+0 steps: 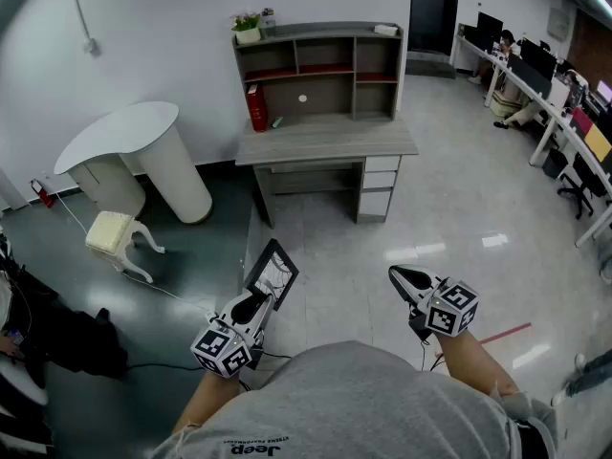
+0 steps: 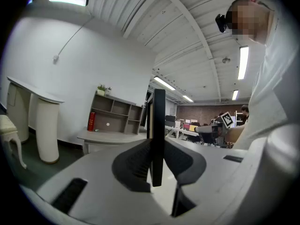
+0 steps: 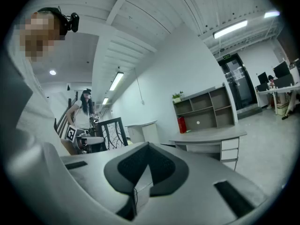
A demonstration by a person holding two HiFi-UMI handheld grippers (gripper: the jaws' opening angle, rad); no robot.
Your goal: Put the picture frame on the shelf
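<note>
— Left gripper (image 2: 158,142), entry one: condition?
— Jaws clamped on the black rectangular picture frame (image 1: 271,271). It stands upright and edge-on between the ribbed black pads (image 2: 133,165), which grip it near its lower end. Its panel carries a print of dark bare branches on white.

— Right gripper (image 3: 147,149)?
— Jaws together, nothing between them. It is held level with the left gripper, off to that gripper's right and well apart from the frame.

— Entry three, the shelf?
— Grey wooden desk with an open-compartment shelf unit (image 1: 325,65) on top. It is well ahead of both grippers, against the white wall. The frame is in the left gripper's jaws, well short of the shelf and not on it.

— Contents of that unit?
— One small green potted plant (image 1: 247,29) on the top board, at the end nearer the left gripper's side. One red upright container (image 1: 257,108) on the desk surface below the plant. One small white object (image 1: 385,30) at the opposite end of the top board. Grey drawers (image 1: 380,185) under the desk, on the right gripper's side.

— Remaining stock?
— One white counter with a curved top (image 1: 124,137), ahead and to the left of the left gripper. One cream stool with curved white legs (image 1: 110,232), nearer, also on that side. One row of white office desks with black monitors (image 1: 535,65), far ahead and to the right of the right gripper.
</note>
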